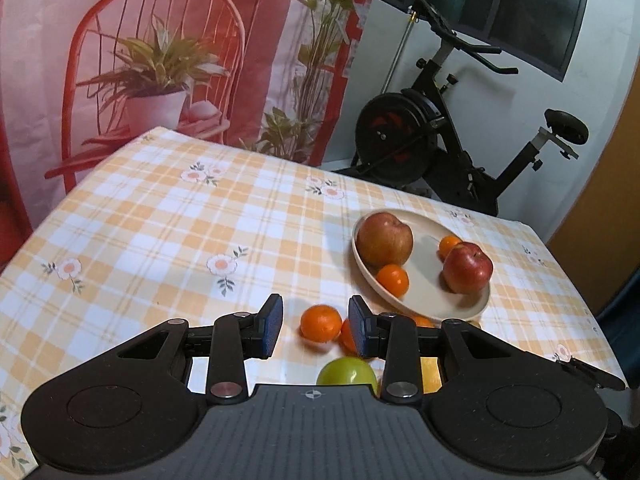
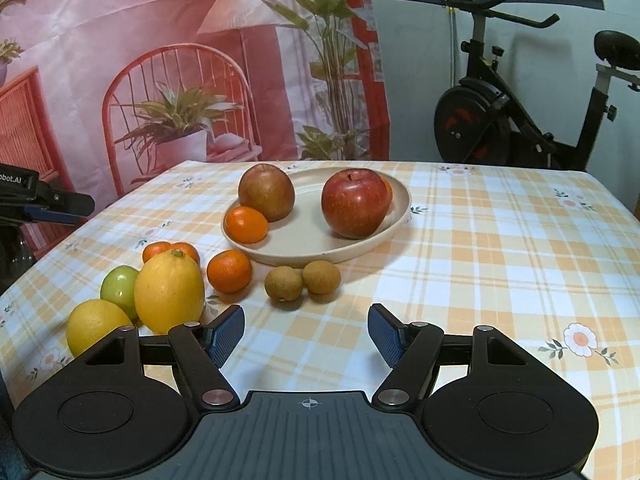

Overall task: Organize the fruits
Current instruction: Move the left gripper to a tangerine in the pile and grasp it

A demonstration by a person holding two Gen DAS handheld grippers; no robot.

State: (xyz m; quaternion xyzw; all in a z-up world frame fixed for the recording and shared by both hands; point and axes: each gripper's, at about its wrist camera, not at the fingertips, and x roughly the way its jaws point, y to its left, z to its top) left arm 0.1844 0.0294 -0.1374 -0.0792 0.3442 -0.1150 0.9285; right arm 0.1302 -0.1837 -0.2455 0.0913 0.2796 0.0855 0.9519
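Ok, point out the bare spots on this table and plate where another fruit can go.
The middle of the plate, between the brown apple and the red apple, is bare. So is the tablecloth right of the plate. It is crowded in front and to the left: the lemons, green apple, mandarins and small brown fruits.

A checked tablecloth point(image 2: 480, 240) carries a plate point(image 2: 312, 250) and loose fruit point(image 2: 168, 292).

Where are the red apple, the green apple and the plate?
red apple point(image 2: 354, 204), right wrist view, middle of its front skin.
green apple point(image 2: 118, 288), right wrist view, its visible left half.
plate point(image 2: 308, 252), right wrist view, front rim.
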